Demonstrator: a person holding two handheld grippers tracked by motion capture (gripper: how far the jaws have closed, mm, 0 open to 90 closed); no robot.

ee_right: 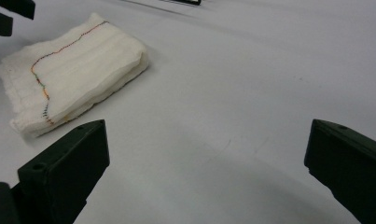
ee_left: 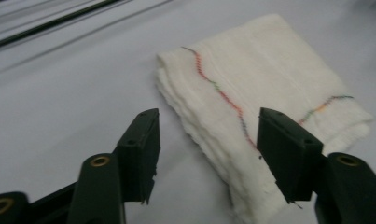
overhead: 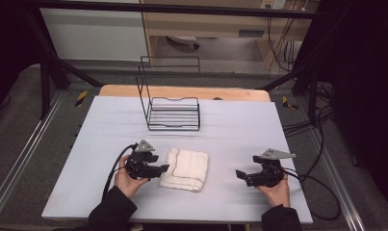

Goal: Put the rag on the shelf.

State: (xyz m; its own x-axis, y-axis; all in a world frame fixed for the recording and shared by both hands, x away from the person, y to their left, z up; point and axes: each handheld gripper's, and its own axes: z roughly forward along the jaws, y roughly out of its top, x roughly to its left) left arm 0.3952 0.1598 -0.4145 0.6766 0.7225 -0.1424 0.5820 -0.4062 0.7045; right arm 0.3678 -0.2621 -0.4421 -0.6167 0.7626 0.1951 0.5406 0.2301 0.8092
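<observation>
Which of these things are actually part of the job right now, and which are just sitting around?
In use:
- folded white cloth, by the left gripper
- left gripper, jaws open beside the cloth's edge
- right gripper, open, apart from the cloth

Just lying about:
- black wire rack, farther back on the table

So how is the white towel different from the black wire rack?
The folded towel is white, soft and lies flat, while the wire rack is black, stiff and stands up tall with a high back. You can see through the rack's thin bars, but not through the towel. The towel has a wavy coloured stitch line; the rack is plain. The towel lies nearer the person's hands, the rack farther back. Both sit on the same white table.
</observation>
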